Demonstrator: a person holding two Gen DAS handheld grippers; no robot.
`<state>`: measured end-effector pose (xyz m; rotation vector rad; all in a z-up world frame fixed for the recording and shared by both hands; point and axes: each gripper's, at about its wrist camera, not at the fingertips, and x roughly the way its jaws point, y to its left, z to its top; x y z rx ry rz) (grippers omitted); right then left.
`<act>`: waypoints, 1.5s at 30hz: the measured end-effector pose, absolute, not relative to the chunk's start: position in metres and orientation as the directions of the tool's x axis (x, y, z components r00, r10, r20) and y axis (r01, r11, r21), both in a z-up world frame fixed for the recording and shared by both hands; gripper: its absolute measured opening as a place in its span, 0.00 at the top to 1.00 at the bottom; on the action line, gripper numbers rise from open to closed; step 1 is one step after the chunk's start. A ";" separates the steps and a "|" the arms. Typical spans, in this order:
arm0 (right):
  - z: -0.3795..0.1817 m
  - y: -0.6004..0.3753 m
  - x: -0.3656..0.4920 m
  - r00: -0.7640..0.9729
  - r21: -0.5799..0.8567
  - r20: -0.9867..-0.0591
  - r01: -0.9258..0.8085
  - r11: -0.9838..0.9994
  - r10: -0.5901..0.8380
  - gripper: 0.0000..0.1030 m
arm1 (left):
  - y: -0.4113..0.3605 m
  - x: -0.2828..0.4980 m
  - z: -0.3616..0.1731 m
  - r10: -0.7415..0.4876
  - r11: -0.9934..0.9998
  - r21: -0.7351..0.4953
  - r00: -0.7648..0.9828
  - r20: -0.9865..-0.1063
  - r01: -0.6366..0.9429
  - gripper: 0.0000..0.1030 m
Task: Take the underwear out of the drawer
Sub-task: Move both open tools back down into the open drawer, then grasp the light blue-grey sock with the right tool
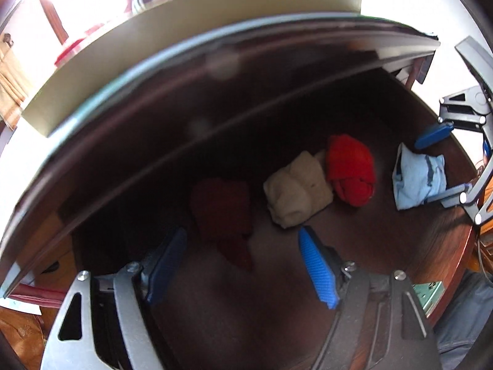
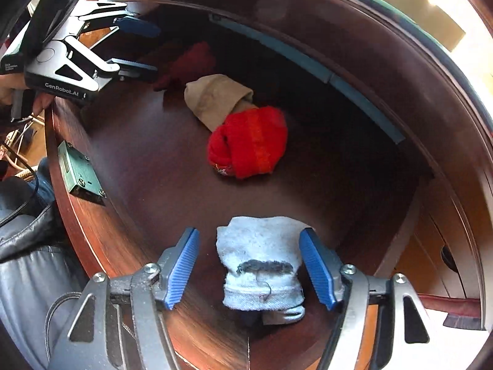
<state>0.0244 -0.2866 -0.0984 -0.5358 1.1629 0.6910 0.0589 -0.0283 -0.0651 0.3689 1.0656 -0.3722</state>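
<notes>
Fingers (image 2: 317, 273) of right gripper (image 2: 249, 273) wide apart around pale blue underwear (image 2: 260, 265) on drawer floor (image 2: 160, 166).

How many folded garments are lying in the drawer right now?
4: dark red bundle ahead of the left gripper, beige and red mid-drawer, light blue between the open right gripper fingers. Shadowed back may hide more.

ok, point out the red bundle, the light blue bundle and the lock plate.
red bundle (image 2: 248, 141): right wrist view, middle of the roll.
light blue bundle (image 2: 262, 262): right wrist view, centre, between the open fingers.
lock plate (image 2: 78, 172): right wrist view, plate face.
</notes>
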 end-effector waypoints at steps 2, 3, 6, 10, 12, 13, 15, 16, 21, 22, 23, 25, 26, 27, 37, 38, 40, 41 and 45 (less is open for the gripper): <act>-0.100 -0.286 0.029 0.217 -0.019 -0.954 -0.729 0.685 0.205 0.46 | -0.026 0.062 -0.070 -0.121 0.881 0.084 0.392 -0.912 0.467 0.26; -0.102 -0.287 0.032 0.208 -0.009 -0.956 -0.725 0.688 0.206 0.46 | -0.025 0.064 -0.071 -0.123 0.882 0.073 0.378 -0.918 0.465 0.26; -0.108 -0.288 0.038 0.195 -0.019 -0.965 -0.722 0.692 0.176 0.46 | -0.025 0.066 -0.077 -0.110 0.880 0.066 0.338 -0.935 0.470 0.26; -0.117 -0.285 0.041 0.182 -0.042 -0.974 -0.732 0.680 0.135 0.46 | -0.025 0.072 -0.086 -0.120 0.884 0.022 0.271 -0.955 0.466 0.26; -0.123 -0.279 0.042 0.190 -0.073 -0.976 -0.741 0.668 0.105 0.46 | -0.026 0.075 -0.090 -0.115 0.888 0.011 0.246 -0.962 0.460 0.26; -0.125 -0.277 0.041 0.197 -0.092 -0.976 -0.747 0.659 0.088 0.46 | -0.025 0.076 -0.091 -0.115 0.889 0.007 0.238 -0.965 0.459 0.25; -0.129 -0.271 0.038 0.221 -0.138 -0.974 -0.756 0.640 0.051 0.48 | -0.026 0.076 -0.093 -0.101 0.888 0.019 0.236 -0.967 0.460 0.25; -0.130 -0.270 0.038 0.235 -0.160 -0.971 -0.757 0.633 0.035 0.50 | -0.026 0.077 -0.093 -0.095 0.887 0.027 0.238 -0.967 0.461 0.25; -0.138 -0.264 0.031 0.318 -0.256 -0.948 -0.756 0.602 -0.004 0.79 | -0.027 0.080 -0.095 -0.111 0.890 0.007 0.232 -0.966 0.457 0.25; -0.138 -0.265 0.029 0.299 -0.224 -0.954 -0.758 0.612 0.021 0.87 | -0.025 0.081 -0.095 -0.115 0.891 0.001 0.230 -0.966 0.454 0.25; -0.137 -0.266 0.028 0.294 -0.201 -0.955 -0.756 0.623 0.048 0.87 | -0.024 0.082 -0.095 -0.113 0.893 0.004 0.233 -0.966 0.450 0.25; -0.135 -0.267 0.028 0.313 -0.199 -0.947 -0.745 0.636 0.069 0.87 | -0.019 0.085 -0.096 -0.108 0.896 0.009 0.239 -0.965 0.444 0.25; -0.133 -0.269 0.028 0.307 -0.177 -0.947 -0.741 0.648 0.092 0.87 | -0.016 0.085 -0.096 -0.107 0.898 0.010 0.239 -0.965 0.441 0.25; -0.128 -0.273 0.025 0.305 -0.155 -0.945 -0.734 0.661 0.117 0.87 | -0.013 0.085 -0.095 -0.105 0.900 0.010 0.238 -0.966 0.437 0.25; -0.116 -0.273 0.022 0.274 -0.005 -0.921 -0.719 0.695 0.278 0.87 | -0.021 0.098 -0.100 -0.088 0.892 0.027 0.232 -0.969 0.451 0.25; -0.116 -0.271 0.021 0.273 -0.001 -0.920 -0.719 0.695 0.281 0.87 | -0.022 0.099 -0.100 -0.085 0.892 0.032 0.238 -0.967 0.451 0.25; -0.118 -0.269 0.027 0.268 0.009 -0.919 -0.719 0.695 0.290 0.87 | -0.023 0.101 -0.099 -0.080 0.891 0.042 0.248 -0.965 0.452 0.25; -0.119 -0.268 0.028 0.266 0.013 -0.919 -0.720 0.694 0.293 0.87 | -0.024 0.102 -0.099 -0.079 0.891 0.046 0.254 -0.964 0.453 0.26; -0.118 -0.269 0.027 0.254 0.021 -0.921 -0.727 0.686 0.297 0.87 | -0.024 0.103 -0.097 -0.089 0.892 0.036 0.253 -0.964 0.451 0.26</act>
